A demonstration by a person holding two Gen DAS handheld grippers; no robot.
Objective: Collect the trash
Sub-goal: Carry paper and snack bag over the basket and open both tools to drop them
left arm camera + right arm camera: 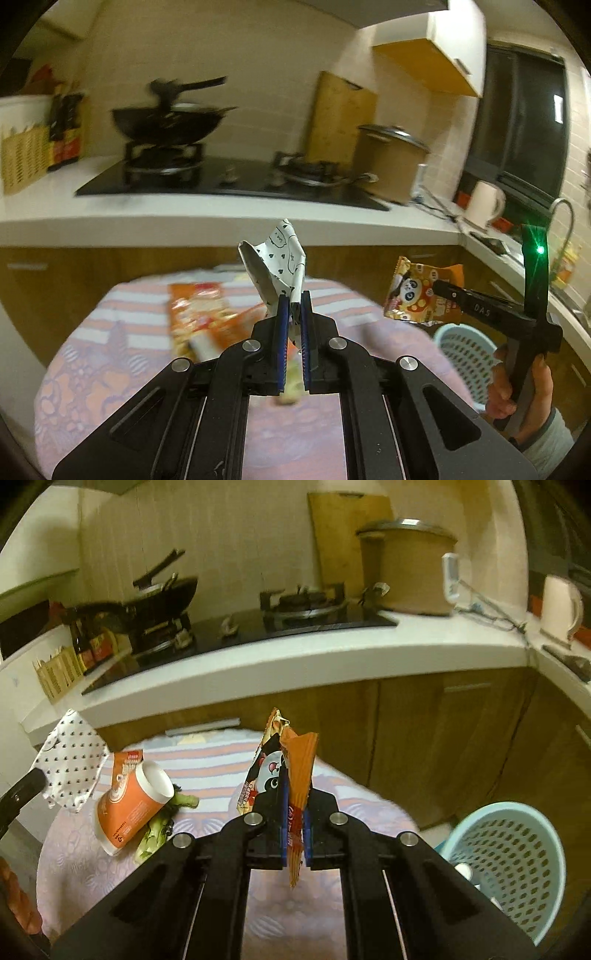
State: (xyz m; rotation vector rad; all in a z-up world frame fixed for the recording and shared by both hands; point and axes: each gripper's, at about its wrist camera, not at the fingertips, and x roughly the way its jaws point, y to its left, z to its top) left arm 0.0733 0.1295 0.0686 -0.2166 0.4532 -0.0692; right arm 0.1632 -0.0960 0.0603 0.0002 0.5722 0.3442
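Note:
My left gripper (pixel 294 299) is shut on a white wrapper with black prints (pixel 277 264), held above the round table (pixel 110 354); that wrapper also shows in the right wrist view (pixel 70 762). My right gripper (pixel 295 781) is shut on an orange panda snack wrapper (pixel 291 760), also seen in the left wrist view (pixel 413 293), held above the table's right side. An orange paper cup (pixel 129 805) lies on its side on the table beside green vegetable scraps (pixel 162 819). A light blue perforated basket (pixel 513 864) stands on the floor at the right.
A kitchen counter (pixel 295 661) runs behind the table with a stove, a black wok (pixel 170 123), a brown pot (pixel 410 568), a cutting board and a white kettle (pixel 559 607). Wooden cabinet doors lie below it. Bottles and a wicker holder stand at the left.

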